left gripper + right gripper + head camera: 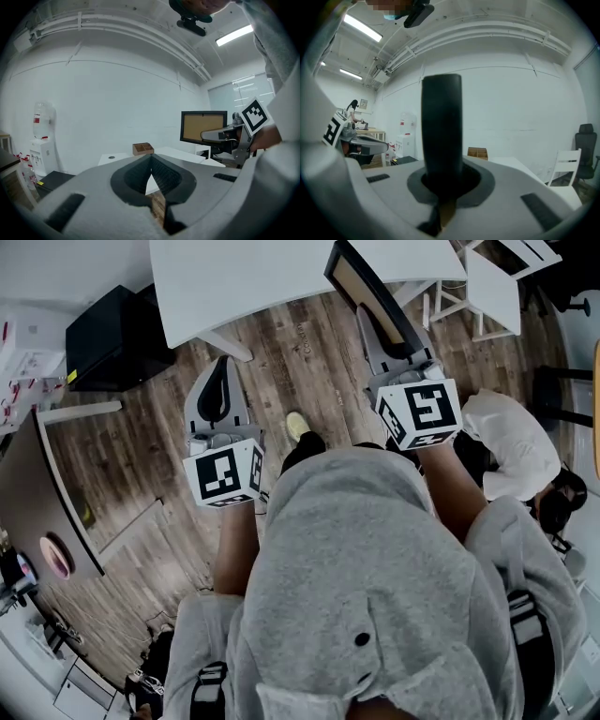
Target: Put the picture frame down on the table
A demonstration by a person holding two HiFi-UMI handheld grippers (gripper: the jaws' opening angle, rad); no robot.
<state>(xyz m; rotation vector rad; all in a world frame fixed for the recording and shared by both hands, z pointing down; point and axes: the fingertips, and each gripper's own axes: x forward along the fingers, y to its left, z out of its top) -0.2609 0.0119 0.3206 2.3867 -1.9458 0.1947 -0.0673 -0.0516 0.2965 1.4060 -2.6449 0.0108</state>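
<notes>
**Holding the picture frame by the table's near edge**

Gripping the black picture frame (361,282) by one edge, the right tool (382,334) has both jaws clamped on it. The frame stands edge-on between them in the right gripper view. The frame's tan panel faces the left tool (221,371), and the frame hangs tilted, raised over the near edge of the white table (244,277). The left tool's jaws are together at the tips with nothing between them, held over the wood floor (281,371), apart from the frame. 1 small wooden organizer box (143,148) sits on the table.
</notes>
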